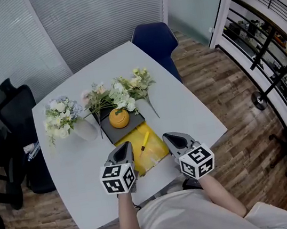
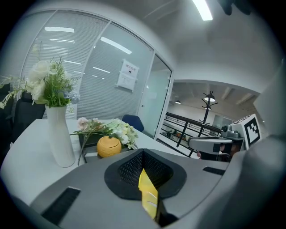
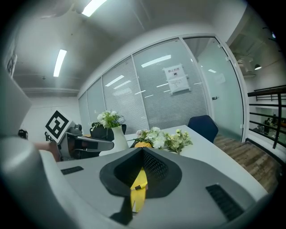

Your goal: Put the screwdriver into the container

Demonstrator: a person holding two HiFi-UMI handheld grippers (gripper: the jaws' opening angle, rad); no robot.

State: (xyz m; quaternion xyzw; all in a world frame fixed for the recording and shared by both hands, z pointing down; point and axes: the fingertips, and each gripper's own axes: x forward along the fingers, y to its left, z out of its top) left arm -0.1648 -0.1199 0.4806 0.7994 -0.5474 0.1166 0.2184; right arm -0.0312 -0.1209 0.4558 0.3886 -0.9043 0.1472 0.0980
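Screwdriver point(image 1: 144, 140) lying on a yellow mat point(image 1: 158, 144) on the table point(image 1: 196, 108), clear only in the head view, left gripper point(image 1: 124, 148) and right gripper point(image 1: 170, 138) flanking it, both claws narrowed to a slit and holding nothing, gripper views showing just yellow through the slit, orange pot point(image 1: 119, 118) and flowers point(image 1: 129, 89) beyond.

I log a white table point(image 1: 86, 196), yellow mat point(image 1: 158, 147) and yellow screwdriver point(image 1: 144, 140). Orange-yellow pot point(image 1: 119, 118), dark grey tray point(image 1: 131, 130). White vase point(image 1: 85, 130); flowers point(image 1: 129, 89) white, pale pink, green leaves. Chair point(image 1: 154, 39) navy, office chair point(image 1: 15, 107) black. Left gripper point(image 1: 124, 145) and right gripper point(image 1: 167, 136) grey, cubes with black-and-white square markers. Floor point(image 1: 225, 87) brown wood planks.
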